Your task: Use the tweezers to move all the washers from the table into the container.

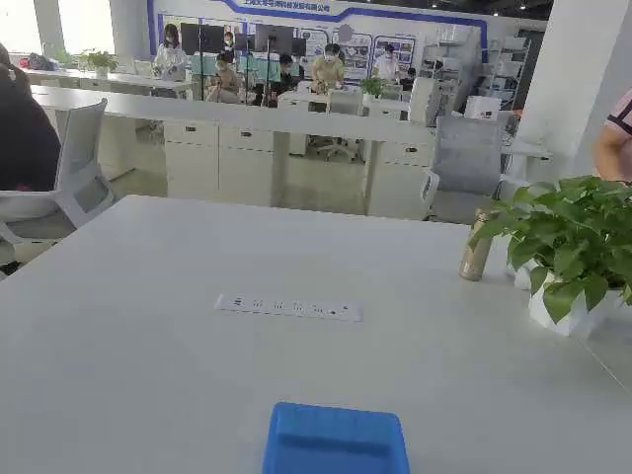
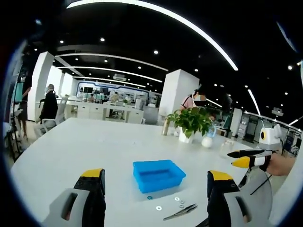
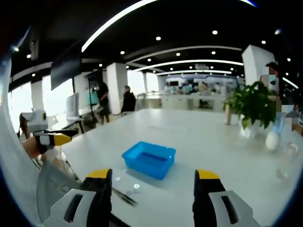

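In the left gripper view, the left gripper [image 2: 156,176] holds its yellow-tipped jaws spread wide above the white table [image 2: 85,142]. The blue rectangular plastic container [image 2: 157,174] sits at lower centre. Small silver metal washers [image 2: 179,202] and slim metal tweezers [image 2: 181,213] lie just below it on the tabletop. The right gripper [image 3: 152,174] is likewise spread wide.

1. A white table [image 1: 148,326] stretches across an open-plan office, with a white power strip [image 1: 288,308] lying flat near its middle.
2. A leafy potted plant [image 1: 568,242] in a white pot stands towards the table's right edge, and a tan bottle [image 1: 476,252] stands upright just beside it.
3. A pale grey office chair [image 1: 74,183] sits at the table's far left.
4. Seated people [image 1: 326,67] work at desks in the background, before a blue-bordered wall display [image 1: 395,25].
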Tool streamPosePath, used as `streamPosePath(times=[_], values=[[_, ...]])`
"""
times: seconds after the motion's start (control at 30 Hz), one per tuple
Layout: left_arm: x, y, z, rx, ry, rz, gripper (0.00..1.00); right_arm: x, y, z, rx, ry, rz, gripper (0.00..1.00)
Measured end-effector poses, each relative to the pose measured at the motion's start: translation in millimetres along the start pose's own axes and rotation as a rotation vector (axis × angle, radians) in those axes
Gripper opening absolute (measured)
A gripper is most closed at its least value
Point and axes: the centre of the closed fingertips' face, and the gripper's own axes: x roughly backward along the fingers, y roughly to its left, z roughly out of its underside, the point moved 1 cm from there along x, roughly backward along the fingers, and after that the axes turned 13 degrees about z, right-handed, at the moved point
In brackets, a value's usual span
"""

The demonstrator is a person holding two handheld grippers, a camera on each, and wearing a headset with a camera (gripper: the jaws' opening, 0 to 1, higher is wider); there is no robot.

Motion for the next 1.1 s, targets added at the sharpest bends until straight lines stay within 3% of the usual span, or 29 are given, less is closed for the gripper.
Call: streamPosePath(times=[0.4,0.73,1.1], values=[[11.7,5.2,-6.6,0.007,-0.032,-0.036,0.87,0.3,3.3,-2.7,-0.006,-0.008,-0.026,0.6],[19.1,3.5,-4.1,-0.003,-0.017,-0.049,0.85,-3.0,5.6,3.5,0.019,0.016,-0.037,0.59],[23.8,8.8,-4.5,0.013,-0.03,-0.059,0.82,-7.8,8.7,4.0,0.002,0.015,-0.052,0.58]])
